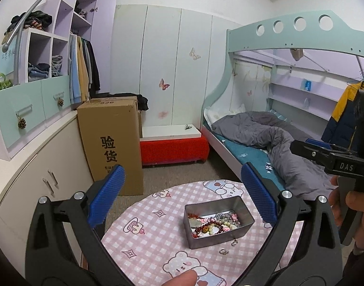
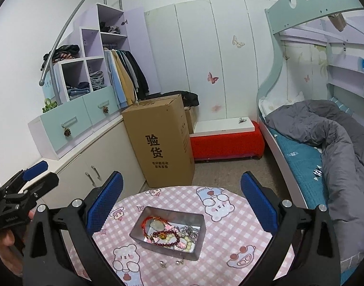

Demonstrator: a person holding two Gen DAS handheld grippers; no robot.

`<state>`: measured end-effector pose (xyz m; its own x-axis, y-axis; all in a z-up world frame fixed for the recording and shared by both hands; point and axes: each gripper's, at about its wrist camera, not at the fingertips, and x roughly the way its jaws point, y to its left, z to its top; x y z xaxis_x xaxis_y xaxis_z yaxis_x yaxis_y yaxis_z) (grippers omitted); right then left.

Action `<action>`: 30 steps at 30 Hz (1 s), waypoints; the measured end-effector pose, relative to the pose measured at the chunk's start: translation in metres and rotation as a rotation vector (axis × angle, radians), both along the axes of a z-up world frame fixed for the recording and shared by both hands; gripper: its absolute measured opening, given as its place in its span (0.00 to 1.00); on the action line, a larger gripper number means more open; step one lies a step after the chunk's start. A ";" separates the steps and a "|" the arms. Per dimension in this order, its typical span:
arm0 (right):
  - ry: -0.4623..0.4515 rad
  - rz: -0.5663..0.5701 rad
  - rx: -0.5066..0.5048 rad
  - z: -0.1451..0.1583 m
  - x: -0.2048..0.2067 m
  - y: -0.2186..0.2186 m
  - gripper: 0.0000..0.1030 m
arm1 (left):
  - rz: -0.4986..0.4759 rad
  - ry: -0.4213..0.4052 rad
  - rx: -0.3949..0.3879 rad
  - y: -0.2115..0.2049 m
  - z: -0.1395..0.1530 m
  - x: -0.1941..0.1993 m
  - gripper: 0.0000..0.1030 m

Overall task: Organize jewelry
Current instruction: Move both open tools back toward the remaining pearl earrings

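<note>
A grey metal tin (image 1: pixel 247 224) (image 2: pixel 198 243) sits on a round table with a pink checked bear cloth (image 1: pixel 146 238) (image 2: pixel 241 245). It holds several beaded bracelets and necklaces (image 1: pixel 214 224) (image 2: pixel 172 234). Two small silver earrings lie on the cloth just in front of the tin (image 1: pixel 223 252) (image 2: pixel 163 264), with the second one close by (image 1: pixel 234 242) (image 2: pixel 180 261). My left gripper (image 1: pixel 182 190) is open and empty above the table. My right gripper (image 2: pixel 182 195) is open and empty above the tin. Each gripper shows at the edge of the other's view.
A tall cardboard box (image 2: pixel 163 138) stands beyond the table beside a cream cabinet (image 2: pixel 93 164). A red bench with a white board (image 2: pixel 227 140) is further back. A bunk bed with a grey duvet (image 2: pixel 325 138) is on the right.
</note>
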<state>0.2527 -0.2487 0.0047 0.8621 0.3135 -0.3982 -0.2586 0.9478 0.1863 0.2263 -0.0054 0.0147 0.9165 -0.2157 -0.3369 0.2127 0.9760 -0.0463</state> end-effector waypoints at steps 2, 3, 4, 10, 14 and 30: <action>-0.006 -0.007 -0.002 -0.001 -0.007 -0.003 0.92 | -0.005 0.001 -0.007 0.001 -0.002 -0.004 0.93; -0.005 -0.014 0.001 -0.003 -0.011 -0.005 0.92 | -0.008 0.004 -0.009 0.002 -0.004 -0.004 0.94; -0.003 -0.018 0.006 -0.005 -0.014 -0.008 0.92 | -0.011 0.010 -0.013 0.003 -0.007 -0.006 0.94; 0.020 -0.065 0.000 -0.023 -0.032 -0.016 0.92 | -0.032 0.066 -0.046 0.005 -0.036 -0.013 0.94; 0.085 -0.090 -0.011 -0.052 -0.036 -0.018 0.92 | -0.057 0.157 -0.051 -0.001 -0.071 -0.009 0.94; 0.332 -0.104 -0.013 -0.150 -0.034 -0.025 0.92 | -0.081 0.442 0.053 -0.053 -0.185 0.022 0.93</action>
<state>0.2186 -0.2735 -0.1451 0.7117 0.2241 -0.6658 -0.0881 0.9687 0.2319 0.2487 -0.0588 -0.1701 0.6632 -0.2529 -0.7044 0.2597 0.9605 -0.1004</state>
